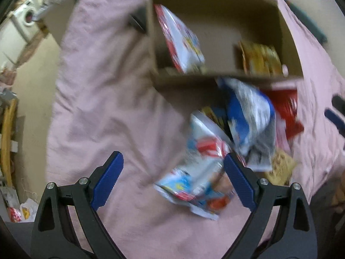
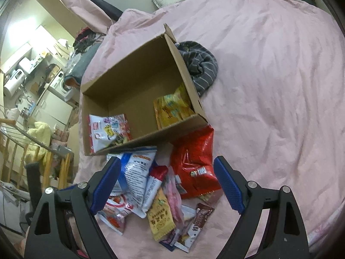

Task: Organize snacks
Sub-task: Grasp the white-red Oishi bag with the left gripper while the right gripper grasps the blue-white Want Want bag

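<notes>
Right wrist view: both hand-held grippers spread, empty — right hand-held gripper (image 2: 167,183) above the snack pile (image 2: 163,192) beside the cardboard box (image 2: 138,73) on the bed (image 2: 269,86); left hand-held gripper (image 1: 173,179) too.

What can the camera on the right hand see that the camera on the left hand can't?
Only the right wrist view shows the gray striped cloth bunched against the box's far side, and a brown chocolate bar in the pile. Only the left wrist view shows the left tongs, open above a light blue packet, and a plastic bag on the floor. Both show the cardboard box on the pink bedcover, holding a white packet and yellow packets, with the big red bag lying just outside it.
</notes>
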Available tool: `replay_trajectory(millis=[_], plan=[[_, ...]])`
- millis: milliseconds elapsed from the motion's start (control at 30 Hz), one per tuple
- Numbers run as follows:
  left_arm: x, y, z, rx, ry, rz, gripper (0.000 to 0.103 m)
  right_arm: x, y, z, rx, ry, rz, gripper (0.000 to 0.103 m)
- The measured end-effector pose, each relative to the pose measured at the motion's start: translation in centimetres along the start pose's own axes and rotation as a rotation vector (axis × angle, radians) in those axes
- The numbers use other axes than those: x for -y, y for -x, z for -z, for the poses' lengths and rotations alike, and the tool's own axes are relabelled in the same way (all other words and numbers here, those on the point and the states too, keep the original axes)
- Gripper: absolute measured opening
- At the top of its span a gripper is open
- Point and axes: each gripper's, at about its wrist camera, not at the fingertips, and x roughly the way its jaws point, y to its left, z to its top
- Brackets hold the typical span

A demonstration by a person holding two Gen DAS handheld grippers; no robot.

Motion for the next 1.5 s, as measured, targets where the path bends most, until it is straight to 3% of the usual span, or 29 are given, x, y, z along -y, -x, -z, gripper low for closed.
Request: replay_trajectory(millis=[167,267,333,500,700,833,1033,1233,1367,1500], plan=[[2.1,-2.0,0.9,-0.076,-0.058,0.047,0.091,0.0,-0.3,0.0,-0.005,0.006,0.005,0.090],[3.6,-2.6,1.2,-0.095,-0.107,0.081,0.075,-0.1,-0.6,-0.2,-0.007,0.008,0.010,0.090],[4.3,-2.7,1.3,-0.102,-0.120,0.087,0.053,0.0,-0.8,-0.3,-0.012,0.006,0.014,0.090],[4.5,-1.0,1.8,-0.121,-0.134,0.122,0.039,0.3,-1.1,0.0,-0.028,-0.009,0.026,0.090],[3.0,2.2,2.8,-0.075,-0.115,0.133,0.037,-0.1,-1.0,0.2,-0.034,0.001,0.018,0.090],[0.7,4.4,2.7,-0.003,-0.056,0.134,0.037,-0.6,-1.3,0.3,-0.041,0.019,0.010,0.090],[-2.2,5.5,1.2,0.140,0.056,-0.060,0.037,-1.7,-3.0,0.3,-0.111,-0.014,-0.055,0.090],[-2.4,4.1,0.1,0.117,0.105,-0.037,0.037,-3.9,-6.1,-0.1,-0.173,-0.079,-0.121,0.090],[-1.6,3.7,0.2,0.097,0.075,-0.062,0.037,-5.6,-9.8,0.1,-0.303,-0.058,-0.134,0.092],[-1.2,3.0,0.1,0.075,0.060,-0.086,0.037,-8.0,-11.9,0.0,-0.333,0.036,-0.061,0.096]])
